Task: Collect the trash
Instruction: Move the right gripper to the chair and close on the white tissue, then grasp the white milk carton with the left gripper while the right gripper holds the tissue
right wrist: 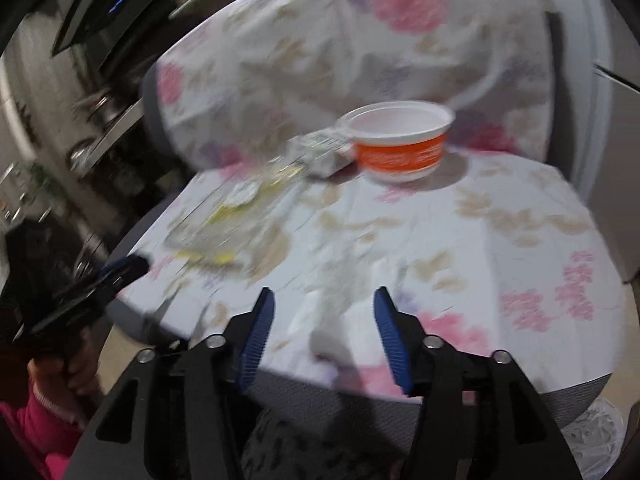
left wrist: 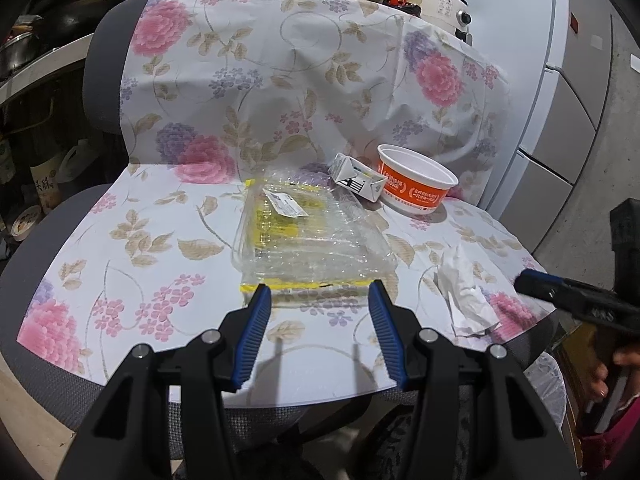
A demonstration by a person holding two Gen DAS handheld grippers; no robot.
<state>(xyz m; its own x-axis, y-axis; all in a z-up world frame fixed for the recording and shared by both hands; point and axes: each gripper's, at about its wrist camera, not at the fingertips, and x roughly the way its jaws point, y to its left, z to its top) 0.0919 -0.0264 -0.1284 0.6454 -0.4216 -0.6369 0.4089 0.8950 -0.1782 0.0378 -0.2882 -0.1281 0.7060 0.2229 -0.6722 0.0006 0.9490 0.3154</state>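
Note:
On a chair draped in a floral cloth (left wrist: 168,216) lie a clear plastic wrapper with yellow strips (left wrist: 308,236), a small crushed carton (left wrist: 358,178), an orange and white bowl (left wrist: 416,184) and a crumpled white tissue (left wrist: 466,292). My left gripper (left wrist: 320,296) stands open just short of the wrapper's near edge, with nothing between its fingers. The right wrist view is blurred. There my right gripper (right wrist: 324,300) is open over the seat's front. The tissue (right wrist: 336,300) shows as a pale smear on the cloth between its fingers. The bowl (right wrist: 400,148) and carton (right wrist: 320,156) sit farther back.
A white crinkled bag (left wrist: 548,392) hangs below the seat's right front edge. Shelves with pots and bottles (left wrist: 36,52) stand to the left. A white fridge (left wrist: 568,112) is on the right. A person's hand in a pink sleeve (right wrist: 52,396) holds the left gripper.

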